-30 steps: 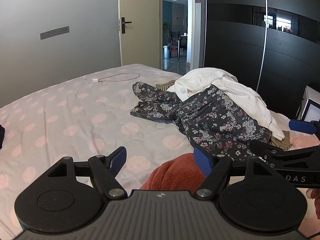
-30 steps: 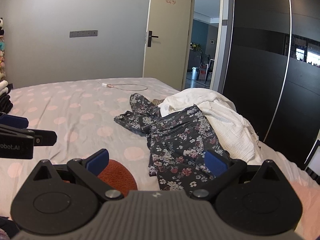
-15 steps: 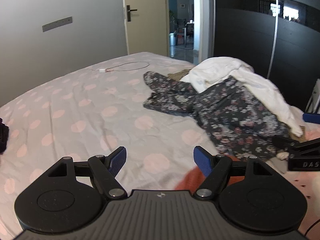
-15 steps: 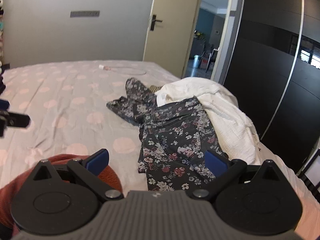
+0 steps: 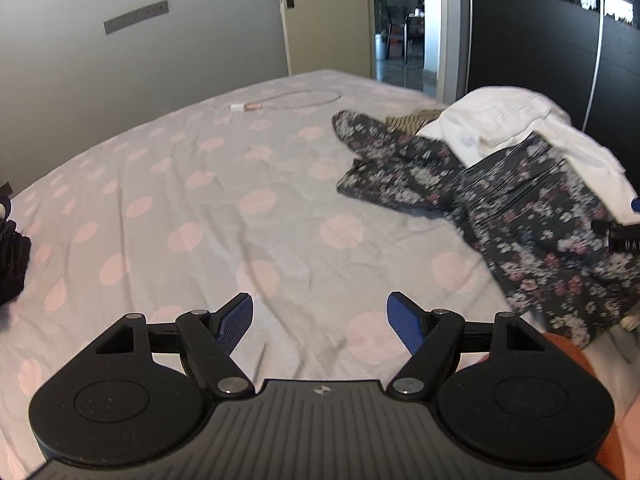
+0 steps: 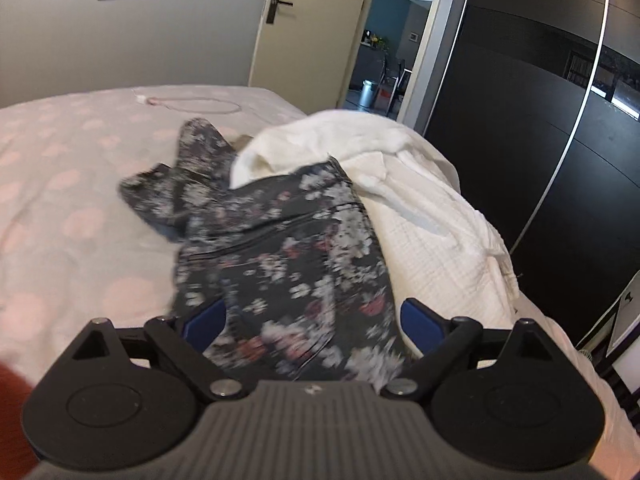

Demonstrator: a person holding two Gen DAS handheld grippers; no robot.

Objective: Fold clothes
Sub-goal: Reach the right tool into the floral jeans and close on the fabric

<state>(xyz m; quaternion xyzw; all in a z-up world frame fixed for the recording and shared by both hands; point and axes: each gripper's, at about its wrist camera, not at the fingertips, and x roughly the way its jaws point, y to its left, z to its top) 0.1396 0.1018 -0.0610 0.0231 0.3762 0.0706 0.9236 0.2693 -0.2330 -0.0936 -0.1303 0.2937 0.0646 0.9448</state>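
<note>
Since a second ago both cameras have swung toward the clothes pile: the bed [image 5: 200, 208] with its pink-dotted sheet now fills the left wrist view, and the rust-red garment [image 5: 568, 350] that sat between the left gripper's fingers has slid to the lower right edge. The right gripper [image 6: 310, 318] now hangs over the floral trousers [image 6: 280, 232], its jaws wide, closing slightly, the cloth between them but not pinched. The left gripper [image 5: 320, 320] stands open over bare sheet. The trousers lie crumpled, partly draped over a white garment [image 6: 420, 200] near the bed's right edge.
</note>
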